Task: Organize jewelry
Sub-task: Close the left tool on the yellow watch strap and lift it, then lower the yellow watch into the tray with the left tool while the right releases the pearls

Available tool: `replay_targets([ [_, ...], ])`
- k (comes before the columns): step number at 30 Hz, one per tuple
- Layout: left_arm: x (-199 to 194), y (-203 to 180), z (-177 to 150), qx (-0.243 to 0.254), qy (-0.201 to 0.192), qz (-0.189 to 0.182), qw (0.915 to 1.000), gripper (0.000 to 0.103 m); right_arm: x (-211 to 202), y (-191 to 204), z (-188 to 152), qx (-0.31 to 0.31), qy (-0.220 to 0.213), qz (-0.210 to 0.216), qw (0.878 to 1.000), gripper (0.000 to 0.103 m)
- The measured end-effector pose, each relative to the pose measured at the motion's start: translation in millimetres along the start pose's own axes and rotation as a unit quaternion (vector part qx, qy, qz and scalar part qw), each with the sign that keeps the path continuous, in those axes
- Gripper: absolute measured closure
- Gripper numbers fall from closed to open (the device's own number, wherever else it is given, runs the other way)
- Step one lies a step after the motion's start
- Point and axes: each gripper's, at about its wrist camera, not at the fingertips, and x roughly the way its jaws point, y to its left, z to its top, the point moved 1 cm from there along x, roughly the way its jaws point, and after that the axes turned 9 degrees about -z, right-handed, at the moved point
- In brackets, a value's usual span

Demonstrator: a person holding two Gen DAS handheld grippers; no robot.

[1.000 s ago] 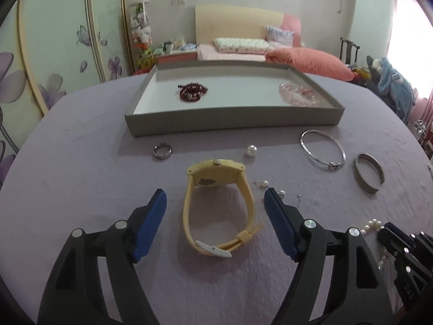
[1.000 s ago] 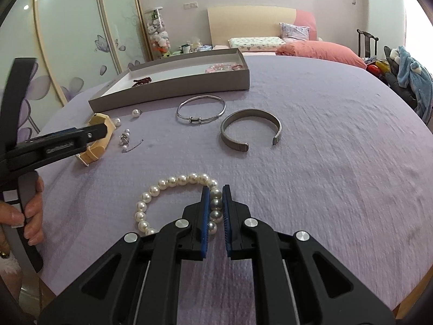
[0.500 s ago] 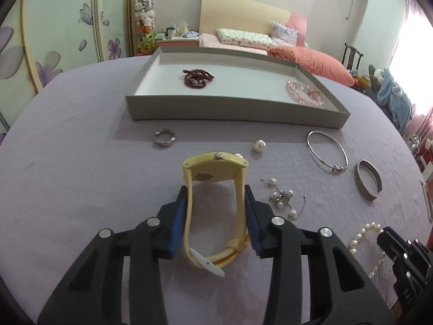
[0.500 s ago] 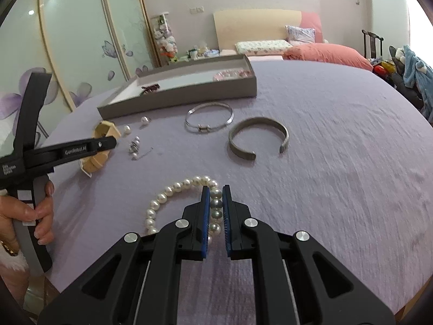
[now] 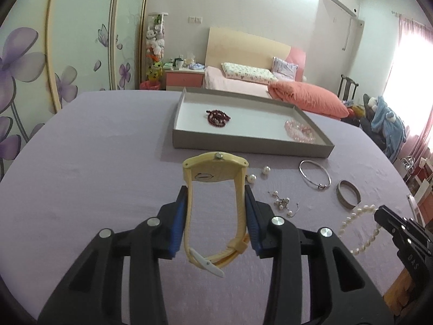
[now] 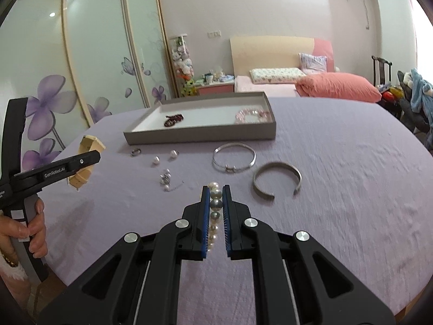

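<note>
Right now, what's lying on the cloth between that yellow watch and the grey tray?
Nothing in the left wrist view: only bare purple tablecloth separates the yellow plastic wristwatch from the shallow grey cardboard tray. Two loose pearls sit off to its right.

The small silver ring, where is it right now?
In the right wrist view the silver ring lies on the purple cloth just in front of the grey tray, near its left corner, left of two loose pearls.

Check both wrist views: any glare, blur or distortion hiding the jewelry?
Left wrist: window blown out at right, fisheye bending the table edge, yellow watch sharp. Right wrist: pearl bracelet clear in the tool, loose earrings small and soft, ceiling light reflected in the wardrobe door.
</note>
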Motion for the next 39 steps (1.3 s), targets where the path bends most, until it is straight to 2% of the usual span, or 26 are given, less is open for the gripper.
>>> replay_targets([
  [11,-11,-4,6,0.005,-0.020,-0.010,0.9997,0.064,-5,7,27,-0.005,-0.045,0.000,0.999,0.093],
  [25,-13,-8,17,0.013,-0.045,-0.015,0.9988,0.064,0,8,53,-0.005,-0.082,-0.011,0.997,0.093],
  [33,-10,-6,48,0.024,-0.082,-0.012,0.9963,0.064,16,8,85,-0.019,-0.099,-0.020,0.995,0.093],
  [39,2,-6,75,0.031,-0.108,-0.013,0.9936,0.064,48,8,109,-0.017,-0.098,-0.022,0.995,0.093],
])
